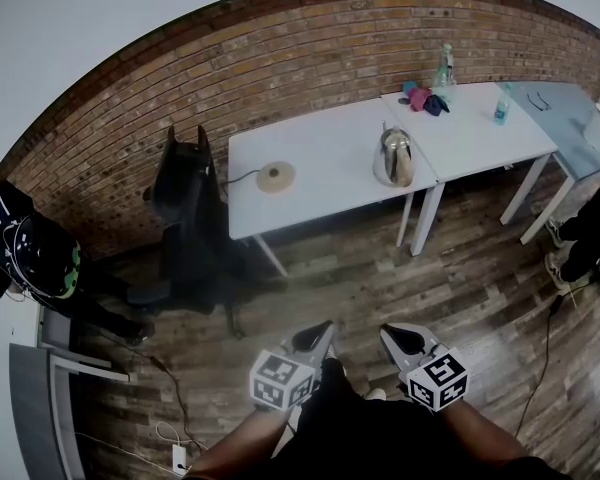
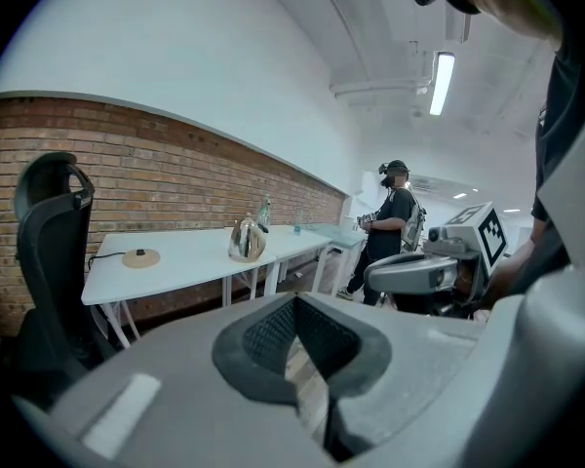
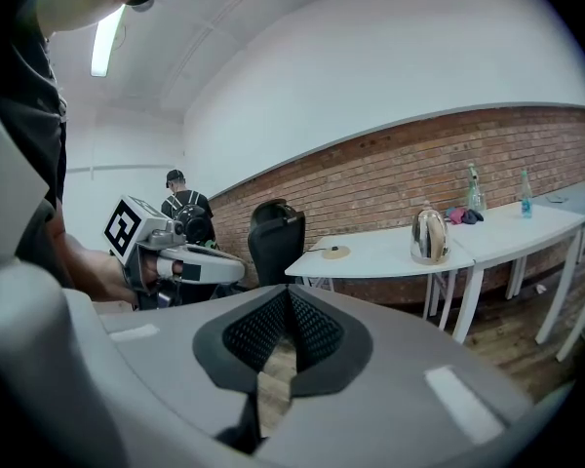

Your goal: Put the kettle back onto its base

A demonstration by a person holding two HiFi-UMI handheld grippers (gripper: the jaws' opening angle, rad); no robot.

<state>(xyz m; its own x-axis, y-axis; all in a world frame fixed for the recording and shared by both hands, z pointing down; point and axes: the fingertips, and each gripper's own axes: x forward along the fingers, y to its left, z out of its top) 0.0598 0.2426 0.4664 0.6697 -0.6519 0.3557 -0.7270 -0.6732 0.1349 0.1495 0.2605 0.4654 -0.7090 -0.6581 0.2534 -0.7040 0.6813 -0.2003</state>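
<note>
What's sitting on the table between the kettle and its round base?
Nothing. The head view shows only bare white tabletop between the kettle and the base, and the left gripper view agrees.

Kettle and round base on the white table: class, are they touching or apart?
Apart. The head view shows the kettle at the table's right end and the base well to its left, bare surface between them.

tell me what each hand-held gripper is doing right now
left hand-held gripper: closed, holding nothing
right hand-held gripper: closed, holding nothing
</note>
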